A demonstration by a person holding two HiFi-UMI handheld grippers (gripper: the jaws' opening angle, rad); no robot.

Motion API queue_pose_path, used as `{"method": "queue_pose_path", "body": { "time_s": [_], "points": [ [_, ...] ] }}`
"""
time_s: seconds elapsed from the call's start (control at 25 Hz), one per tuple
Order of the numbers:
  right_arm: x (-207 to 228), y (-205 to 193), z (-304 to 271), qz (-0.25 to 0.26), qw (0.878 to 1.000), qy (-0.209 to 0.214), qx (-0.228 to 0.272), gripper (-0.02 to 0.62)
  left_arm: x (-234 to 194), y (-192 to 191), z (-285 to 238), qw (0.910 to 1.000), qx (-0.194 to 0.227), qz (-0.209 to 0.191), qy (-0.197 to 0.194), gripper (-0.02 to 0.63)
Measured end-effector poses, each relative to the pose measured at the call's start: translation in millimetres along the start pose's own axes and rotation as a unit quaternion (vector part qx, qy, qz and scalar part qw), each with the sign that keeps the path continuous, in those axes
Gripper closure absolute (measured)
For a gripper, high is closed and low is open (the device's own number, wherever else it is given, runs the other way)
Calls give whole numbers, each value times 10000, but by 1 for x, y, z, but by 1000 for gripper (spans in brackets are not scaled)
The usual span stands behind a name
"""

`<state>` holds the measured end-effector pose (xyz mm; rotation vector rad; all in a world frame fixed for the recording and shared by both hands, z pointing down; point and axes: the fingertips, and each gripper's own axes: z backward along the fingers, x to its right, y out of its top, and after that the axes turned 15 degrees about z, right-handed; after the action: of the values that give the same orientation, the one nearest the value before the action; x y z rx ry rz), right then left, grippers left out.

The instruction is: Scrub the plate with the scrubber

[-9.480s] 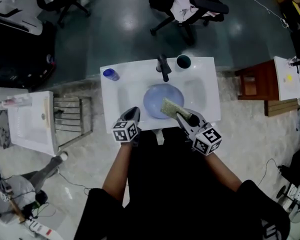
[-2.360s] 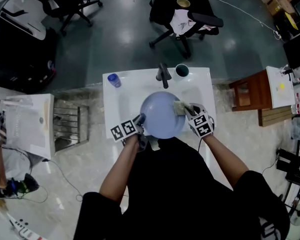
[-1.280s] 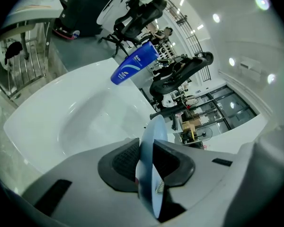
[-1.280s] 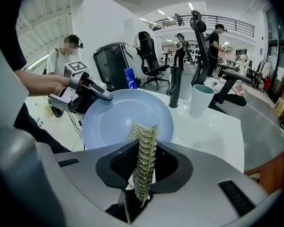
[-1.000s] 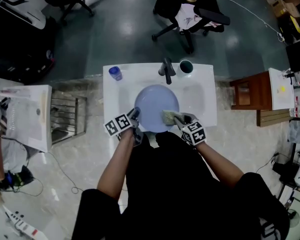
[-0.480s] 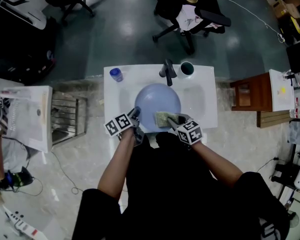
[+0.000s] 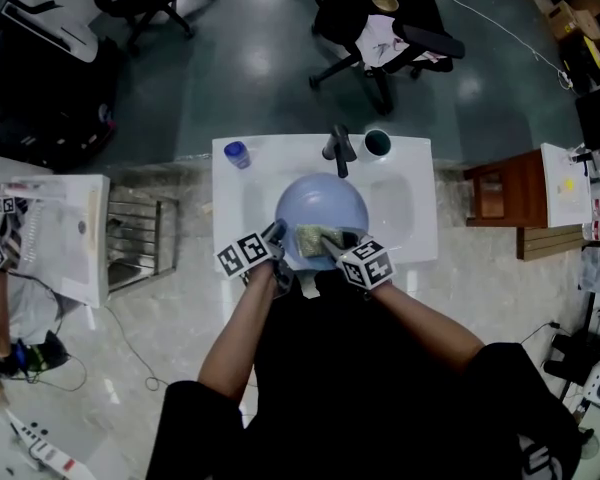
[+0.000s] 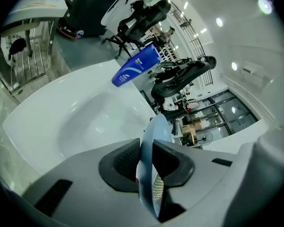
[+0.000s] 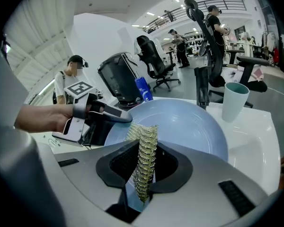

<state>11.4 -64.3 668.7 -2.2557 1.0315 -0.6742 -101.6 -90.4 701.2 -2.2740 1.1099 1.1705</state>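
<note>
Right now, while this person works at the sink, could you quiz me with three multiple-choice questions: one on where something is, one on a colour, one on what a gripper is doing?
1. Where does the cup stand? A. on a shelf B. on the sink's rim beside the faucet C. in a drawer
2. What colour is the plate? A. red B. black C. light blue
3. What is the right gripper doing? A. hanging open, empty B. shut on the scrubber C. shut on a spoon
Answers: 1 B, the head view shows it by the faucet; 2 C, the head view shows it pale blue; 3 B, its jaws pinch the mesh scrubber.
</note>
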Motion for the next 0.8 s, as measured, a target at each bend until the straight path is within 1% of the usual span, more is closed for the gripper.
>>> {"method": "queue_pose_path", "body": {
  "time_s": [0.16, 0.64, 0.8],
  "points": [
    [-2, 7, -7, -220, 9997, 52, 44, 535, -3, -7, -2, 10000, -76, 61, 8, 548],
    [14, 15, -17, -686, 9975, 91, 115, 535, -3, -16, 2, 9999, 0, 161, 44, 554],
    [19, 19, -21, -694, 9974, 171, 118, 535, -3, -15, 2, 9998, 78, 193, 53, 554]
  ]
}}
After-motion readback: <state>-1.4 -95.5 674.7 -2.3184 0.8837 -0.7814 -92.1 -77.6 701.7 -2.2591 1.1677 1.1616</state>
